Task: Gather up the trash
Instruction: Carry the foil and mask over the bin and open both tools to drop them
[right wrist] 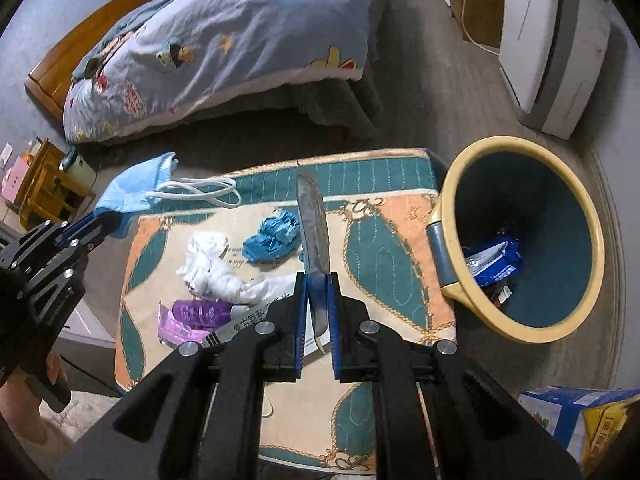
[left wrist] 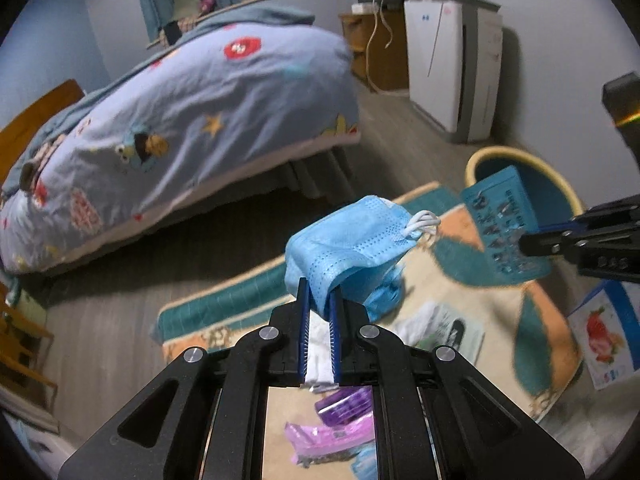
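My left gripper [left wrist: 319,300] is shut on a blue face mask [left wrist: 352,236] and holds it above the rug; the mask also shows in the right wrist view [right wrist: 132,188] with its white ear loops hanging. My right gripper [right wrist: 319,280] is shut on a flat teal card packet [right wrist: 314,220], seen edge-on; the packet faces the left wrist view [left wrist: 504,224]. The yellow bin [right wrist: 452,184] with a teal inside stands to the right of the rug and holds a blue wrapper [right wrist: 494,262].
On the patterned rug [right wrist: 380,240] lie a crumpled white tissue [right wrist: 216,264], a blue crumpled glove [right wrist: 272,236], a purple packet [right wrist: 192,316] and a paper leaflet [left wrist: 444,330]. A bed [right wrist: 224,48] stands behind, a white air purifier [right wrist: 552,52] at right, a carton [right wrist: 576,412] at lower right.
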The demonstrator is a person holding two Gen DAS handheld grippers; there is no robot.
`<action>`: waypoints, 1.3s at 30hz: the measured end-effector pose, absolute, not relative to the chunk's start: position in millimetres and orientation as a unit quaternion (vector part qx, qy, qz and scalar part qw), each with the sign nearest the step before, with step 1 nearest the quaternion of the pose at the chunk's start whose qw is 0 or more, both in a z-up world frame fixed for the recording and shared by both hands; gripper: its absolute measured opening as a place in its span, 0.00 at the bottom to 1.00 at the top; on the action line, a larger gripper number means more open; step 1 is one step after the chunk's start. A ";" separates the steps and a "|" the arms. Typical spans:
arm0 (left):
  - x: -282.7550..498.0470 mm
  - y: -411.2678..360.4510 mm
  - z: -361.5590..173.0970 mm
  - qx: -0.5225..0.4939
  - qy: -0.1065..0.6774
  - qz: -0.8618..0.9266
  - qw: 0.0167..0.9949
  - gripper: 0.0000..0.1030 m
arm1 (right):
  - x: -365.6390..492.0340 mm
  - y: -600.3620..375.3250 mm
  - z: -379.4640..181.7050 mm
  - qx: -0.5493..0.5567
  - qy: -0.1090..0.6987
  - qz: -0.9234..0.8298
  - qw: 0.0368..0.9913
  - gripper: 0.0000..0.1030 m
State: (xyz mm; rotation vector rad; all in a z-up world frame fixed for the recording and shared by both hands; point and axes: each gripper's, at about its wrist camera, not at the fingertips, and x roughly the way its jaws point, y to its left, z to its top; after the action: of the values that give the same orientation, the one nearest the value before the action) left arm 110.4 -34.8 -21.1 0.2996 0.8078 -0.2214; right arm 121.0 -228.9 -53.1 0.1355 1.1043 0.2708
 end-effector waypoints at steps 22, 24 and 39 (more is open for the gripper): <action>118.3 -134.2 -11.5 0.143 0.376 -0.194 0.895 0.09 | 133.1 -382.3 -30.6 0.183 0.461 0.017 0.868 0.09; 121.7 -149.1 -14.9 0.136 0.383 -0.210 0.889 0.09 | 133.8 -393.0 -38.2 0.190 0.468 0.004 0.863 0.09; 143.2 -258.9 -83.2 0.186 0.409 -0.280 0.848 0.09 | 133.3 -452.0 -85.0 0.202 0.510 -0.064 0.834 0.09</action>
State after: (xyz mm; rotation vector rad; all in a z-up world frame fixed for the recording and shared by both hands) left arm 143.2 -258.9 -83.2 0.3916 0.8616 -0.5908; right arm 133.3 -452.0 -85.0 0.4283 1.0807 -0.1346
